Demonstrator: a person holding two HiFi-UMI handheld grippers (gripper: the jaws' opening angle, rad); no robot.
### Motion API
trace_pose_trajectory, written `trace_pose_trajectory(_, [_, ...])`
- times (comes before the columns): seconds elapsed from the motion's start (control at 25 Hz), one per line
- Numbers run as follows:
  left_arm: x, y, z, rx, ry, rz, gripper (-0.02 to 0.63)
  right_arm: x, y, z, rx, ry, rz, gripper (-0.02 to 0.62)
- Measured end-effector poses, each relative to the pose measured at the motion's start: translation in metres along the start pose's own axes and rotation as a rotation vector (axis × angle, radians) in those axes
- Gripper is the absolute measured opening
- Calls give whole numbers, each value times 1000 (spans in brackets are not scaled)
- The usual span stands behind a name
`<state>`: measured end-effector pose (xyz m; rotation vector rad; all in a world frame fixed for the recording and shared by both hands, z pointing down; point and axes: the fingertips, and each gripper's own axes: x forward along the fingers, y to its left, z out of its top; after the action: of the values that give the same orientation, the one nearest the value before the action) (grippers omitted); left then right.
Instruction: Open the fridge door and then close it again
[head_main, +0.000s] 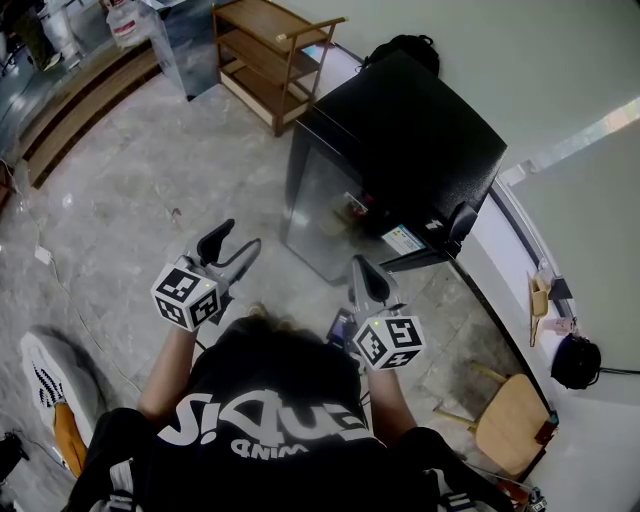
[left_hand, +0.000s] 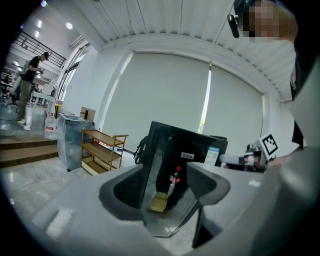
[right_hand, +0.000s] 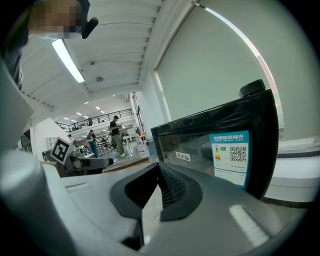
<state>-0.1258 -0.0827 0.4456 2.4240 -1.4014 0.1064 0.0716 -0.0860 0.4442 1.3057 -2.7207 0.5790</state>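
We see the fridge (head_main: 420, 130) in a glossy black shell with a smooth glass door, on a polished, stone-like floor (head_main: 130, 190). The shelf (head_main: 270, 50) looks wooden. The left gripper (head_main: 235, 240) and right gripper (head_main: 367, 272) look like matt grey plastic.

Bright, even indoor light; ceiling lamp (right_hand: 67, 60) glares; fisheye edges curve, corners dark

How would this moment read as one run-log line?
left gripper open, empty | right gripper shut, empty | fridge ahead, untouched
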Motion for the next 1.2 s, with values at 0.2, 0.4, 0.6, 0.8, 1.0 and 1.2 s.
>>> trace_pose_trajectory(0.2, [27,18,-6,9,24,-20,272,5,-1,-1,5,8,-11,-3])
trace_pose_trajectory(0.4, [58,38,-18,15,65,-47,278,10,0,-2,15,12,-27,-3])
trace_pose_trajectory(0.6, [92,55,-30,42,110,-79,278,12,-1,-4,25,16,-53,-3])
trace_pose_trajectory(0.8, [126,69,-43,66,158,-101,278,7,-11,-2,33,15,-95,-3])
trace_pose_trajectory(1.0, [161,81,-53,95,192,-123,278,4,-18,-3,38,22,-128,-3])
trace_pose_trajectory(1.2, [192,83,-55,124,214,-156,278,6,-20,-8,46,36,-137,-3])
